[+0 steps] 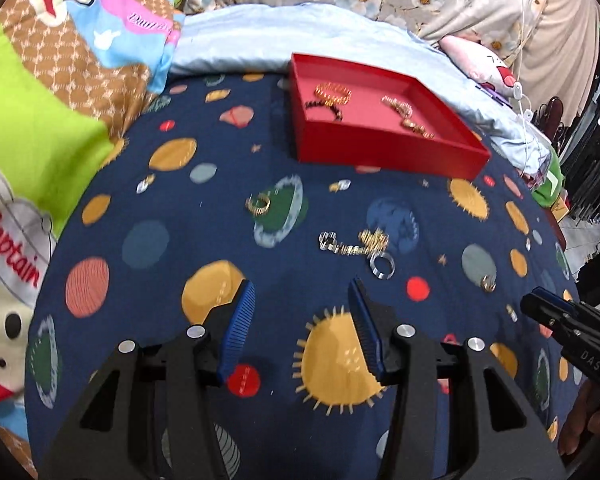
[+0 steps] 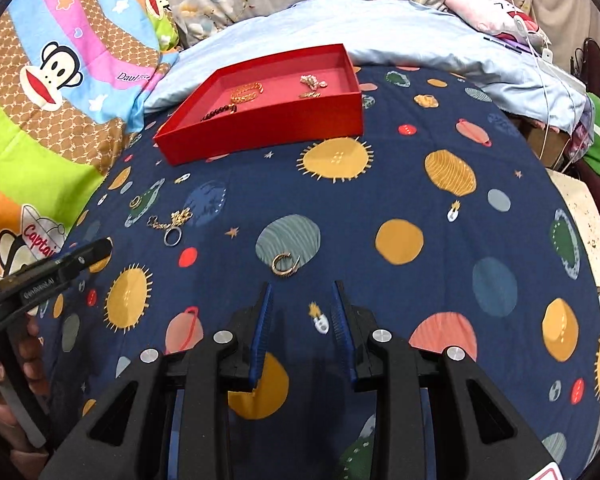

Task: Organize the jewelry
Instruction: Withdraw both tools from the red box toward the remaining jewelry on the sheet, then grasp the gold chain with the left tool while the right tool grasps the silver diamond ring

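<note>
A red tray (image 1: 379,150) (image 2: 260,130) lies at the far side of the navy planet-print sheet, with gold chains (image 1: 333,92) and a dark bead bracelet (image 2: 218,112) inside. Loose on the sheet lie a gold ring (image 1: 258,203) (image 2: 135,201), a silver-and-gold chain cluster (image 1: 353,242) (image 2: 172,219), a silver ring (image 1: 381,267) (image 2: 172,237) and a gold hoop (image 1: 488,283) (image 2: 284,264). My left gripper (image 1: 301,286) hovers open, short of the cluster, nothing between its jaws. My right gripper (image 2: 301,288) hovers open just short of the gold hoop, jaws apart and empty.
A cartoon monkey quilt (image 1: 40,120) (image 2: 40,80) is bunched at the left. A pale blue blanket (image 1: 260,36) (image 2: 419,32) and floral fabric lie behind the tray. A white cable (image 2: 539,60) and clutter sit at the right edge of the bed.
</note>
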{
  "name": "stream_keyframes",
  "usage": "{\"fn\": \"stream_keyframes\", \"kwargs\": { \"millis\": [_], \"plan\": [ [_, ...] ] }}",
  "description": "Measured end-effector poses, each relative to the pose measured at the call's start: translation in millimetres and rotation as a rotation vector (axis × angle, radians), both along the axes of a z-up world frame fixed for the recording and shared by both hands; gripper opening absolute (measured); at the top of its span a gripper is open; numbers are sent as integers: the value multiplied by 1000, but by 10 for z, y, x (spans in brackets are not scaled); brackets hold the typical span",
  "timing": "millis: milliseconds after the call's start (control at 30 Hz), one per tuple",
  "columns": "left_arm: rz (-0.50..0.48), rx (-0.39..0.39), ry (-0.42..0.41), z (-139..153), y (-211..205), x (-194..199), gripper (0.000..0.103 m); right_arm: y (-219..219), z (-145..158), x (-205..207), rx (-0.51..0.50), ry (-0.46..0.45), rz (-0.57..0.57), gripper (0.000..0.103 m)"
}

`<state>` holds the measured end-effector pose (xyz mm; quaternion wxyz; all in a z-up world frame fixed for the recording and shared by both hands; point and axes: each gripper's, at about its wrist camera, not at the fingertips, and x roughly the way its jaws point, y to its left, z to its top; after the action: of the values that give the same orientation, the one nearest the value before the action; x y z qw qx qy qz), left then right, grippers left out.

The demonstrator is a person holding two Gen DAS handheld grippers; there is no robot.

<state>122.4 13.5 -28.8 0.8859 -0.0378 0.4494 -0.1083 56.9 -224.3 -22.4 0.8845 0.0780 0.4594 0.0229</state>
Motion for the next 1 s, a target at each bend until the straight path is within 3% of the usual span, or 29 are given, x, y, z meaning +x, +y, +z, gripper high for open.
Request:
{"fn": "stream_keyframes", "kwargs": {
  "millis": [733,1000],
  "plan": [
    [-10,13,17,-188,-318,463,48,17,23,46,30,-11,1,29],
    [-46,18,-3,-228,-472,557,40,-7,14,82,38,-11,-2,29]
  ]
}}
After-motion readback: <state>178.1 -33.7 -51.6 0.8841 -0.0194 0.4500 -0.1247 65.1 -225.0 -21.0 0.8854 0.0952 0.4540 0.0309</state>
